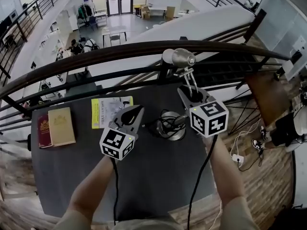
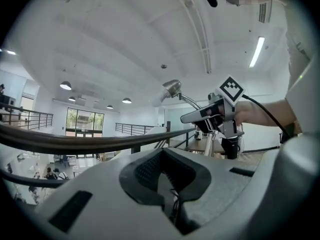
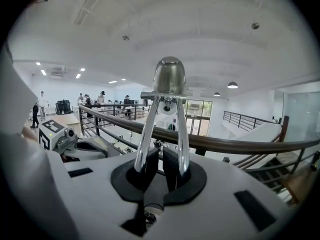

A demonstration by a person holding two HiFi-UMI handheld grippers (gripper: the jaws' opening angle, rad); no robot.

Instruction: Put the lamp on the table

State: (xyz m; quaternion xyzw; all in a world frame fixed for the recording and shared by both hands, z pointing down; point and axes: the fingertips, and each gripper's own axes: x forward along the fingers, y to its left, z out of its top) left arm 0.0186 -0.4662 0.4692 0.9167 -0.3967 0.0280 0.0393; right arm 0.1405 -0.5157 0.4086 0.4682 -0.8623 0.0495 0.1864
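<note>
Right gripper (image 3: 160,161): jaws nearly together, clamped low on the arm of the chrome desk lamp (image 1: 181,58). In the right gripper view the arm's two bright rods run down onto the outer edges of the dark pads, with only a thin slit left between the pads. I can't make out exactly which part the pads pinch.

The lamp stands upright. Its domed chrome shade is at the top and lines up with the dark curved handrail (image 1: 120,51) in the head view. The round metal base (image 1: 171,130) is below, with the black cord (image 1: 165,122) coiled on top of it. The base reads as sitting on the dark grey table (image 1: 72,176) near the far edge, between my two grippers. I can't confirm contact from here.

Left gripper (image 1: 135,111): jaws narrow, pads meeting, nothing between them in the left gripper view. It hovers over the table just left of the lamp base, clear of the lamp and tilted up toward the railing.

Also on the table:
- a yellow-and-white booklet (image 1: 110,110) just behind the left gripper
- a tan book (image 1: 61,126) at the far left
- a maroon book (image 1: 44,131) touching the tan one, side by side
</note>
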